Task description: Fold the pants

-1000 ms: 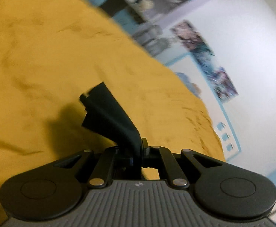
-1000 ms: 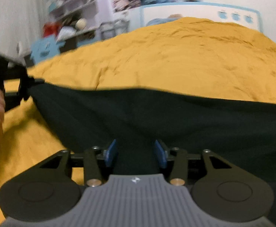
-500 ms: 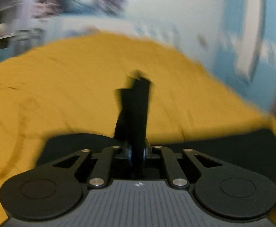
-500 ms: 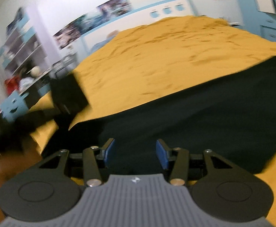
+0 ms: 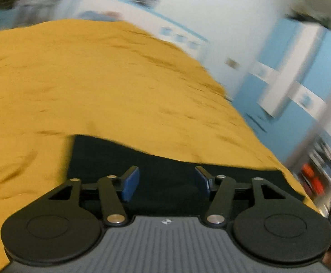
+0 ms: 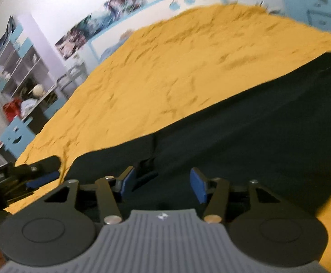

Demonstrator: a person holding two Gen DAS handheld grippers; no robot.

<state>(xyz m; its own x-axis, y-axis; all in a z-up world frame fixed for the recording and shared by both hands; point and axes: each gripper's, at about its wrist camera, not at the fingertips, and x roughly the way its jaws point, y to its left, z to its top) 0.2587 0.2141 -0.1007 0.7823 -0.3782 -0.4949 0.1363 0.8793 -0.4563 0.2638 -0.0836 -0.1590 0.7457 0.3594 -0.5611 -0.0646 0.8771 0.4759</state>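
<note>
The dark pants [image 6: 245, 132] are lying flat on the yellow bedspread [image 6: 176, 63], near its front edge, apparently doubled over once along a neat straight far edge; further folds are probably remaining. The left gripper [image 5: 166, 182] is opening its jaws above the cloth, nothing pinched between the blue pads [image 5: 131, 183]. The right gripper [image 6: 160, 184] is likewise spreading, empty, over a seam. Beyond the pants the bedspread is offering wide bare room; shelves [image 6: 22, 68] are standing well apart
</note>
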